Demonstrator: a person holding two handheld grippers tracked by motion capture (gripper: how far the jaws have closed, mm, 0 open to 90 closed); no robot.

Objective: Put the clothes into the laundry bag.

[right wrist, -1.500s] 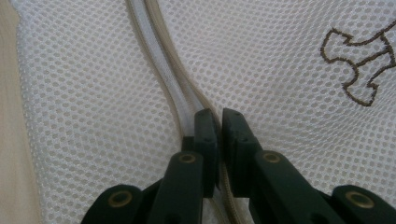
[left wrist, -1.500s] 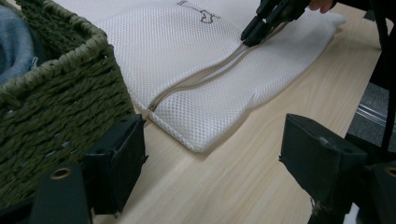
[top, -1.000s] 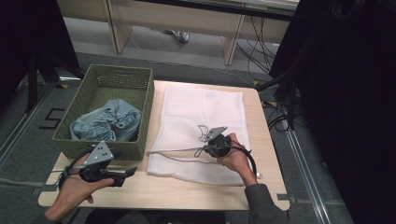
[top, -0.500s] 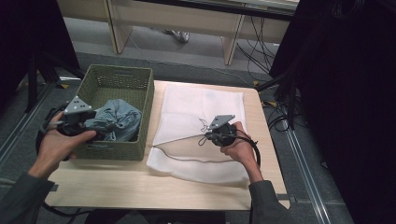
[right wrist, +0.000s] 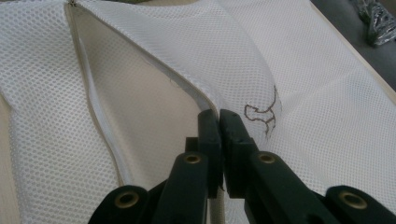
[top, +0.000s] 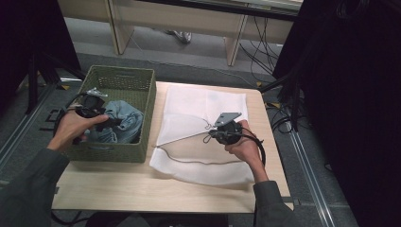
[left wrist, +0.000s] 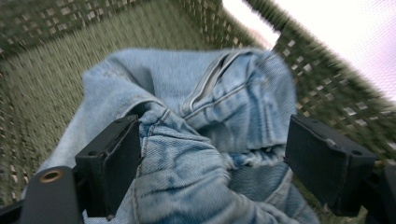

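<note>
Pinching top edge of white mesh laundry bag [right wrist: 299, 93] with my right gripper [right wrist: 218, 116], jaws tight, bag mouth lifted off table [top: 118, 184]. My left gripper [left wrist: 212, 154] wide open, jaws around blue jeans [left wrist: 196, 121], not squeezing, inside green basket [top: 142, 94].

The green basket [left wrist: 56, 56] is smeared by motion blur in the left gripper view, its weave hard to read. The jeans [left wrist: 187, 140] run off that view's bottom edge. In the right gripper view, the mesh bag [right wrist: 327, 116] is cut off on all sides
</note>
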